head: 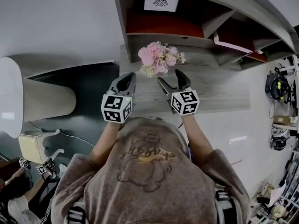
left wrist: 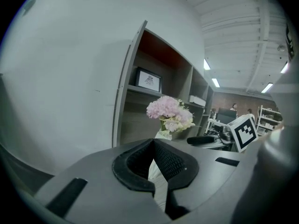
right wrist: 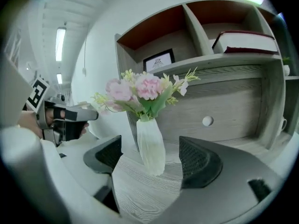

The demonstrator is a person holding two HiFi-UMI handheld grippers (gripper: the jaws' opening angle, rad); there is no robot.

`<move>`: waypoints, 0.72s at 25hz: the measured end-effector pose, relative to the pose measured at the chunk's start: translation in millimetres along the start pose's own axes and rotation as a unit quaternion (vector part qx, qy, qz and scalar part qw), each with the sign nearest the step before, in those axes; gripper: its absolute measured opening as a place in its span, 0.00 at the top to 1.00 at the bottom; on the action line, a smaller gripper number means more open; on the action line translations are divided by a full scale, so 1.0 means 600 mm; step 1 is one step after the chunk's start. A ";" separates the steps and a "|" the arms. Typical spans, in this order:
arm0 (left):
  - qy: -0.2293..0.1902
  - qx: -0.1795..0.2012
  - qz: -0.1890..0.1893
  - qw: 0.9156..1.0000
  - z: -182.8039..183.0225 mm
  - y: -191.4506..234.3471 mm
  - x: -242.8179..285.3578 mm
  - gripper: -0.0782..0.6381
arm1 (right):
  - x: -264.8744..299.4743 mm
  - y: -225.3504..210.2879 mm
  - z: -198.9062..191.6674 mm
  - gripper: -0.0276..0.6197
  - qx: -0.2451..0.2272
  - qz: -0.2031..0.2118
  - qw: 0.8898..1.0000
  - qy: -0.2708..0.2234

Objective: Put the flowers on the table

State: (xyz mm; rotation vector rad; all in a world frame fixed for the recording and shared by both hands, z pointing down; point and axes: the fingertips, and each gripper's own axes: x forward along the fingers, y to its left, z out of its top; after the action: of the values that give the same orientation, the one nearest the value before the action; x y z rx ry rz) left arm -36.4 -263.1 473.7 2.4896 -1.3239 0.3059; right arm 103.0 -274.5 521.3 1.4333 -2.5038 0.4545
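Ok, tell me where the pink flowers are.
Head view, top centre: the pink flowers stand on the grey wooden table below the shelves, ahead of the right gripper.

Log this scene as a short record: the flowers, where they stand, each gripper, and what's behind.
flowers: pink, upright in a white vase
stands on: wood-grain table, in front of the shelf unit
left gripper: jaws together, holding nothing
right gripper: jaws apart, aimed at the vase, not touching it
on shelves: framed picture, book
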 end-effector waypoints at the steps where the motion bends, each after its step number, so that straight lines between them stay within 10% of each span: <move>1: 0.000 0.000 -0.002 1.000 0.001 -0.003 0.002 0.87 | -0.010 0.000 0.006 0.38 0.002 -0.002 1.000 -0.005; 18: -0.019 0.014 -0.016 1.000 0.044 -0.021 -0.019 0.87 | -0.147 0.000 0.071 0.67 0.026 -0.040 0.996 -0.073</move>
State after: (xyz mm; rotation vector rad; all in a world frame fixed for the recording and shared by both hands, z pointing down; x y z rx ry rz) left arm -30.8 -257.1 443.2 2.5493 -1.3020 0.2723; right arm 145.3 -220.0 452.2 1.6354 -2.5521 0.4154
